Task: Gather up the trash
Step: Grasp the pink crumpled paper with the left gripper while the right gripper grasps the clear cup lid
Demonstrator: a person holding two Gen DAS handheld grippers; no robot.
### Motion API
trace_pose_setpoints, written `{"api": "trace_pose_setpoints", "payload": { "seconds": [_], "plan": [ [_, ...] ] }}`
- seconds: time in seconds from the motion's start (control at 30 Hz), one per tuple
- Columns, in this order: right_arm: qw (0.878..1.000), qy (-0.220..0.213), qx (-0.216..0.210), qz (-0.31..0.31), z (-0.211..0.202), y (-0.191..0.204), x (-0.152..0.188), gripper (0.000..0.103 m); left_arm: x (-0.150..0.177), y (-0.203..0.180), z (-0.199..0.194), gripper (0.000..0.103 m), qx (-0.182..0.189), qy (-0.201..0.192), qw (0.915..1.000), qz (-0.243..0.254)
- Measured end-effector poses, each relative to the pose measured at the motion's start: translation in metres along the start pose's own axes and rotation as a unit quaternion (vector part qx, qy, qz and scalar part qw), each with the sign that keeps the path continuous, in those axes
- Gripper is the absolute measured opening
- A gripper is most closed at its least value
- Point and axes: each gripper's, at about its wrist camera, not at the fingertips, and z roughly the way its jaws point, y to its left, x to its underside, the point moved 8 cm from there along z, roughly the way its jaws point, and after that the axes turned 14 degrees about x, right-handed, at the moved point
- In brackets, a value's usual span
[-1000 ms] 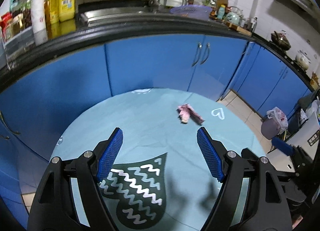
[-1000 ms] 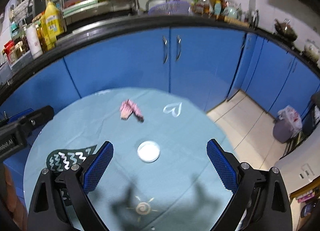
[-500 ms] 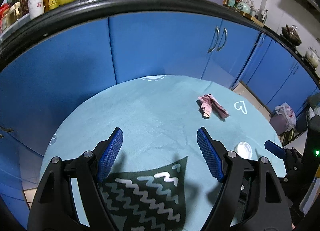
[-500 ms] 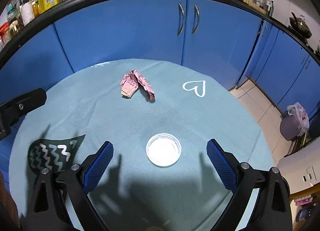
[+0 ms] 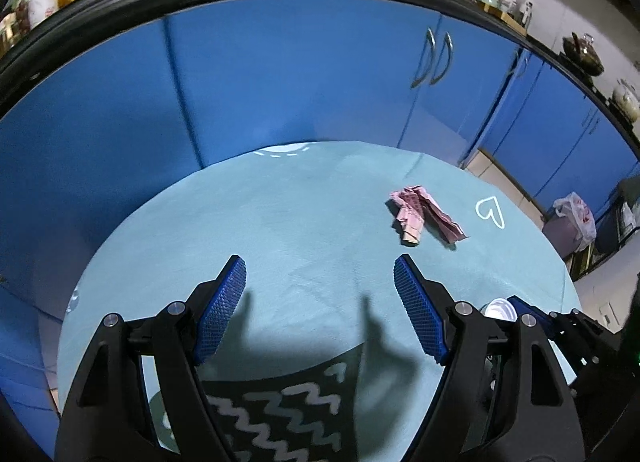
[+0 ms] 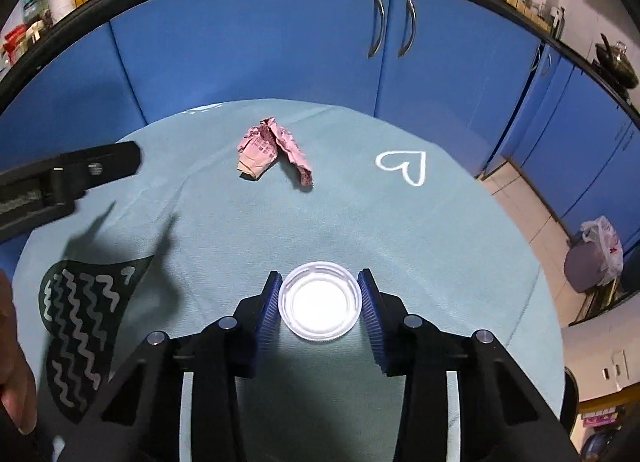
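A white plastic lid (image 6: 319,307) lies on the round table's light blue cloth (image 6: 400,246). My right gripper (image 6: 320,304) is closed around the lid, its blue pads touching both sides. A crumpled pink wrapper (image 6: 272,150) lies farther back on the cloth; it also shows in the left wrist view (image 5: 420,212). My left gripper (image 5: 320,294) is open and empty above the cloth, left of the wrapper. Its finger (image 6: 72,178) shows at the left of the right wrist view. The lid's edge (image 5: 498,308) peeks out behind the left gripper's right finger.
Blue kitchen cabinets (image 6: 280,42) with a black countertop stand close behind the table. A bin with a plastic bag (image 6: 596,258) sits on the floor to the right. The cloth has a dark zigzag patch (image 6: 84,326) and a white heart (image 6: 404,166).
My right gripper has come down and forward and closed its jaws onto the white lid. My left gripper has lowered toward the cloth and stayed open.
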Motion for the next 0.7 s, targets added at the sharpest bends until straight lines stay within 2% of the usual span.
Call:
{"api": "trace_pose_setpoints", "payload": {
  "seconds": [0.23, 0.4, 0.43, 0.7],
  "plan": [
    [0.999, -0.005, 0.037, 0.027, 0.005, -0.035, -0.005, 0.038, -0.012, -0.029, 0.025, 0.076, 0.018, 0.011, 0.9996, 0.018],
    [0.997, -0.004, 0.054, 0.049, 0.006, -0.062, -0.006, 0.038, -0.02, -0.058, 0.045, 0.077, 0.048, 0.024, 0.9981, 0.029],
    [0.997, -0.003, 0.057, 0.053, 0.006, -0.067, -0.005, 0.038, -0.021, -0.063, 0.049, 0.079, 0.052, 0.027, 0.9978, 0.031],
    [0.996, 0.003, 0.063, 0.067, 0.012, -0.087, -0.001, 0.038, -0.023, -0.071, 0.083, 0.08, 0.026, 0.047, 0.9977, 0.04]
  ]
}}
